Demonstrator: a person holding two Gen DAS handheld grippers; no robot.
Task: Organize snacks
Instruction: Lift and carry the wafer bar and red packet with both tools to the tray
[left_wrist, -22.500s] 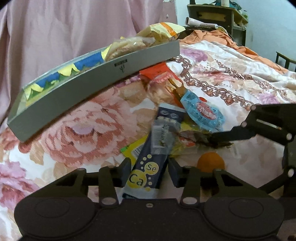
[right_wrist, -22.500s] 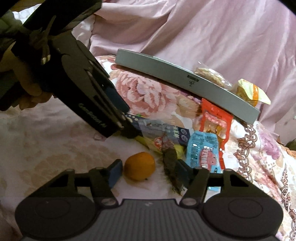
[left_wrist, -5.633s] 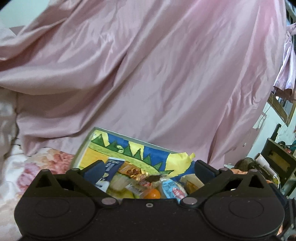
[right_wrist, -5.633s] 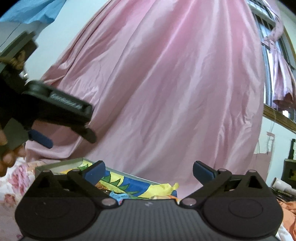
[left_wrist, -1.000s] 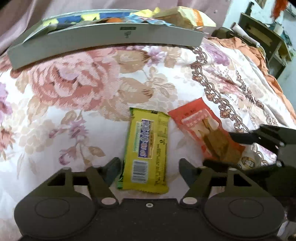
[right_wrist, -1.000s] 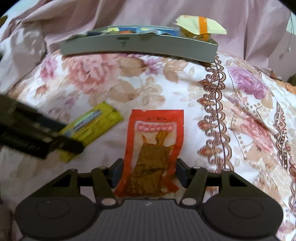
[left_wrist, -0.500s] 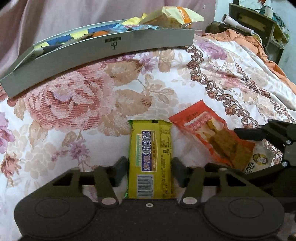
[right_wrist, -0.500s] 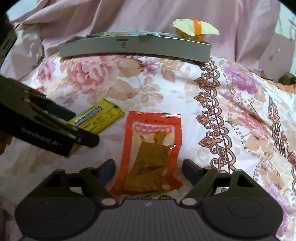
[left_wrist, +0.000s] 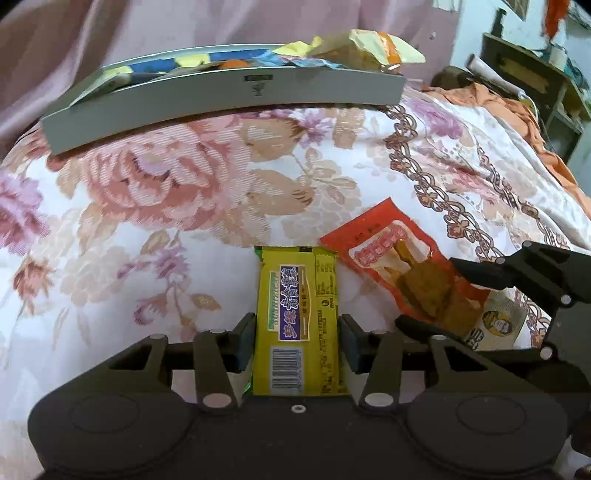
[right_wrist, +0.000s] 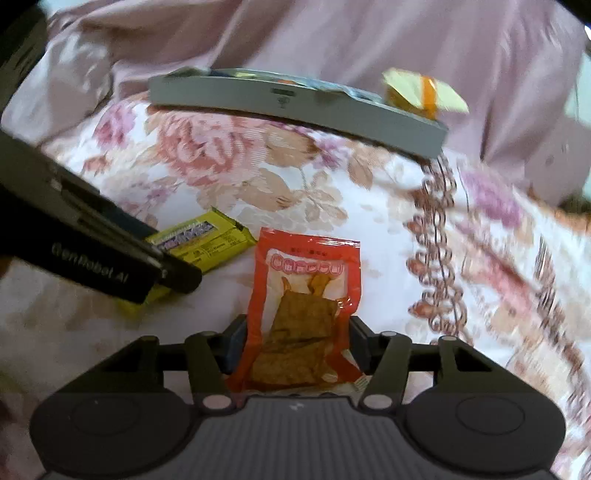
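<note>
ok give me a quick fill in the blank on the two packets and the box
1. The left gripper has the ____ packet between its fingers.
2. The right gripper is closing around the ____ packet.
3. Both packets lie on a ____ bedspread.
4. The grey box holds other ____.

Missing words: yellow; red; floral; snacks

Floral bedspread (left_wrist: 221, 192), pink curtain (left_wrist: 110, 26), wooden shelf (left_wrist: 524, 74)
</note>
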